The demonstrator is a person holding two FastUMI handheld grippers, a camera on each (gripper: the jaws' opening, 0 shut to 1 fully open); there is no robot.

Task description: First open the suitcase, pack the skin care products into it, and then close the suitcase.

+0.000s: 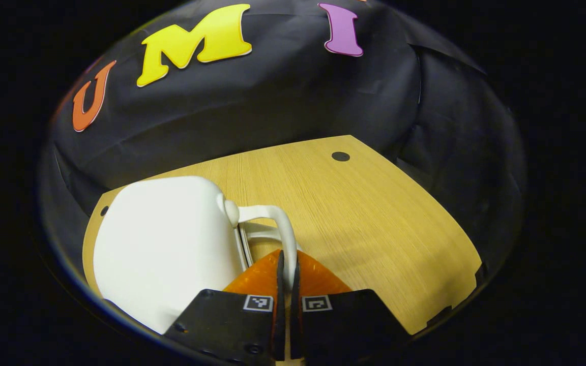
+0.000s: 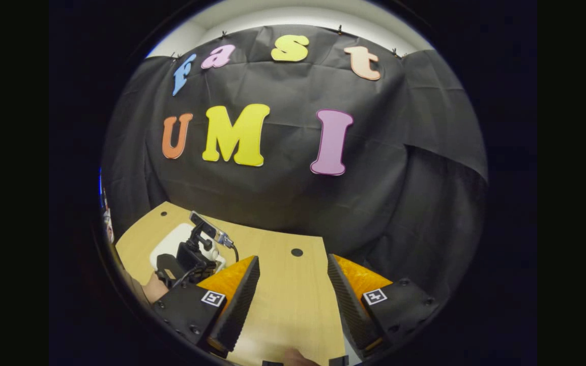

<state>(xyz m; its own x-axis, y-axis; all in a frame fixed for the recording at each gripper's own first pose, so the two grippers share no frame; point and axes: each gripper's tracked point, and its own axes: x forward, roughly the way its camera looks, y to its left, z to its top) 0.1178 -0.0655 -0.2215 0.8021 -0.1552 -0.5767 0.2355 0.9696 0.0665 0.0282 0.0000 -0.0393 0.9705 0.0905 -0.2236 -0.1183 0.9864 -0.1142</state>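
I am keeping the white suitcase (image 1: 166,249) at about eight o'clock in the left gripper view, resting on the table (image 1: 354,213), with its handle (image 1: 272,223) arching toward five o'clock. My left tongs (image 1: 285,284) are pinching that handle, probably so I can lift the lid or carry the closed case; I am not able to tell which, since the seam is hidden. In the right gripper view my right tongs (image 2: 293,284) are hanging apart, gripping nothing, at six o'clock. The skin care products are not somewhere I can make out.
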